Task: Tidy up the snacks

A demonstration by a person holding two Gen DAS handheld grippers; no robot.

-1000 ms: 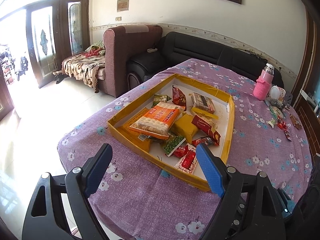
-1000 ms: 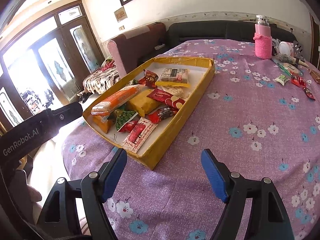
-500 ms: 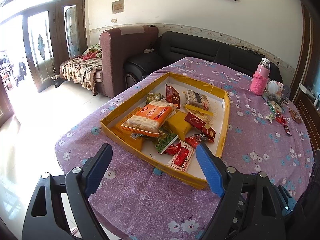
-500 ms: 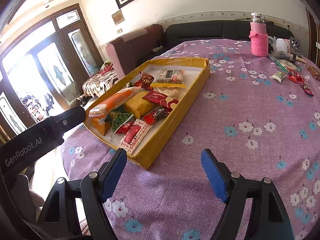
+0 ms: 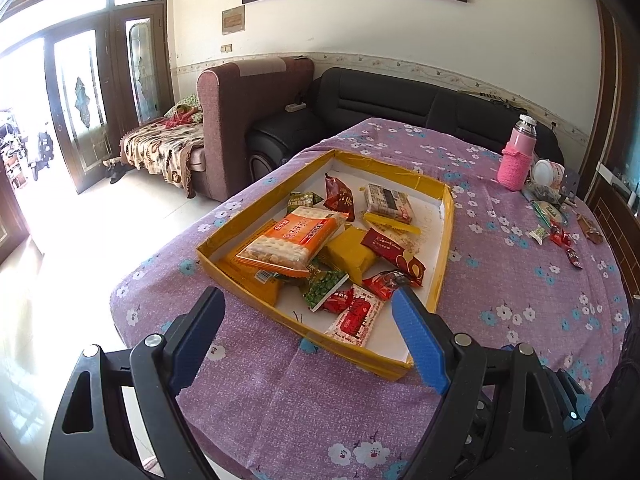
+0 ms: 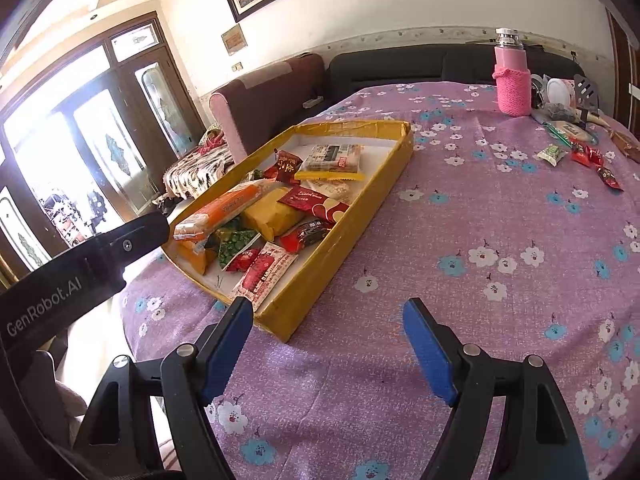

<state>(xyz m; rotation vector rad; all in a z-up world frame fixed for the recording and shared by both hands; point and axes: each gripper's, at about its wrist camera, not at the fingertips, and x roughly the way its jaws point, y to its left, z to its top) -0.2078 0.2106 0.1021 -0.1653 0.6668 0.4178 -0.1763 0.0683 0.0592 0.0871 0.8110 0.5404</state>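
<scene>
A yellow cardboard tray (image 5: 447, 240) (image 6: 328, 256) lies on the purple flowered tablecloth and holds several snack packs: an orange cracker pack (image 5: 294, 238) (image 6: 224, 210), a yellow block (image 5: 352, 252), red packets (image 5: 394, 252) and a green pea packet (image 5: 326, 284). My left gripper (image 5: 308, 328) is open and empty, above the table in front of the tray's near edge. My right gripper (image 6: 328, 344) is open and empty, near the tray's near right corner. The left gripper's body (image 6: 80, 264) shows at the left of the right wrist view.
A pink bottle (image 5: 518, 160) (image 6: 512, 80) stands at the far right of the table. Loose small snack packets (image 5: 556, 232) (image 6: 584, 156) lie near it. A maroon armchair (image 5: 256, 120) and black sofa (image 5: 400, 100) stand behind the table. The table edge drops to the floor on the left.
Both grippers have drawn back and risen a little, so the tray looks smaller and farther away. Both stay open and empty.
</scene>
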